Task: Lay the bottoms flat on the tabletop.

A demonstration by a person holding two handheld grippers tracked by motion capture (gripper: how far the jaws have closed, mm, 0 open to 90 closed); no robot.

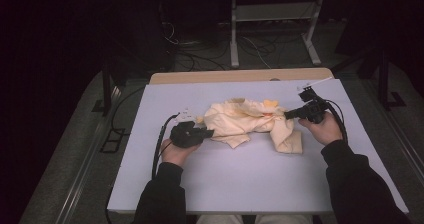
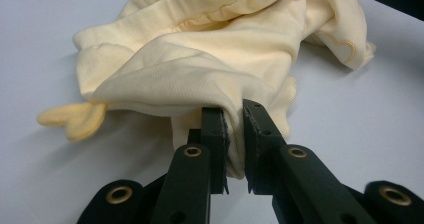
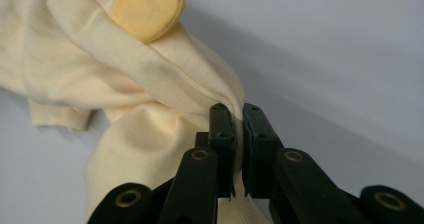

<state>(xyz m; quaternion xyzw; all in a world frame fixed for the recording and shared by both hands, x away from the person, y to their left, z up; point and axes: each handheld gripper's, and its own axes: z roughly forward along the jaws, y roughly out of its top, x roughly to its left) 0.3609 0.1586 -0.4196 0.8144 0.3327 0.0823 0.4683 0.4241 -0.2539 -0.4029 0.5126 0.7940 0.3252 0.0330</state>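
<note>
Dark room behind, cables on floor past far edge. Pale table (image 1: 250, 184) mostly bare: wide free strip along near edge, open margins left and right, narrower strip at far edge. One cream garment (image 1: 250, 121) bunched at table centre, well clear of all edges; two yellow patches visible on it. Two grippers. Left gripper (image 1: 207, 133) clamped on garment's left edge, fabric pinched between jaws. Right gripper (image 1: 289, 115) clamped on fold at garment's right side.
</note>
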